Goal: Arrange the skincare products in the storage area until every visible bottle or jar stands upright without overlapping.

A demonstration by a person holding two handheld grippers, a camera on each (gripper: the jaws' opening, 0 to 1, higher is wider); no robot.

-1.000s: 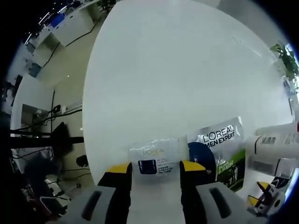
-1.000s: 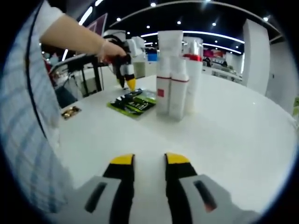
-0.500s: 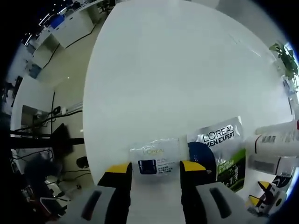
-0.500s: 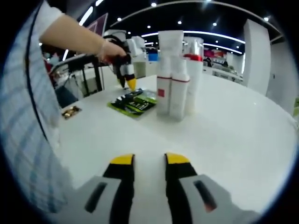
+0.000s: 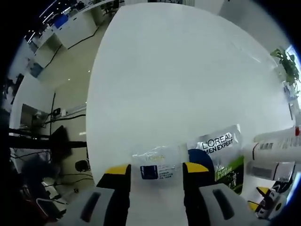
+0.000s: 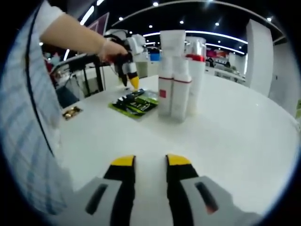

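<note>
Hovering over the round white table point(image 5: 188, 75), my left gripper point(image 5: 155, 170) holds its yellow-tipped jaws apart, gripping nothing; between the tips shows a small clear L'Oréal sample sachet point(image 5: 156, 165) with a dark blue square, lying flat. Just beside it, touching or slightly overlapping its right edge, lies one larger silver, blue and green L'Oréal Men Expert sachet point(image 5: 221, 155), also flat. Past that sachet's right edge appear white tubes with red bands point(image 5: 275, 146). My right gripper point(image 6: 146, 161) rests low over bare tabletop, jaws narrowly parted and empty. In the right gripper view, three tall white bottles point(image 6: 178, 77) stand upright in a tight cluster near the table's middle, touching one another; two carry red bands, one a red cap. The green-and-black sachet point(image 6: 134, 102) lies flat just left of them. A small gold-coloured object point(image 6: 71, 112) sits apart near the table's edge; what it is I cannot tell.
</note>
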